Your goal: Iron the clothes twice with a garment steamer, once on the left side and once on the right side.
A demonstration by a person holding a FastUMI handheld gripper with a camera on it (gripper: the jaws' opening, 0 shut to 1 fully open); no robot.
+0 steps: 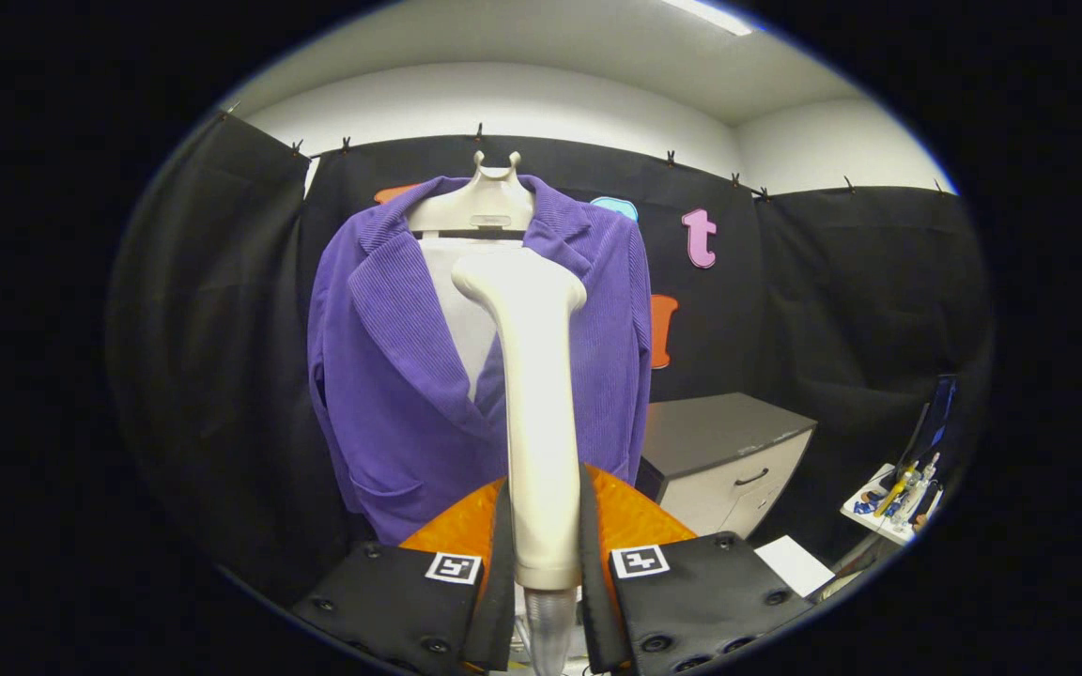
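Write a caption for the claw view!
Claw shut on cream steamer, held upright before hanging purple jacket.

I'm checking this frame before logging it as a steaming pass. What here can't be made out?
- Gripper view: the cream plastic garment steamer, clamped between the fingers, hides a central strip of the purple corduroy jacket.
- The steamer's head faces away, so whether it touches the fabric is unclear.
- The fingers cover the jacket's hem.
- The small tools on the white tray are too small to identify.
- The grey drawer cabinet is partly behind the jacket.
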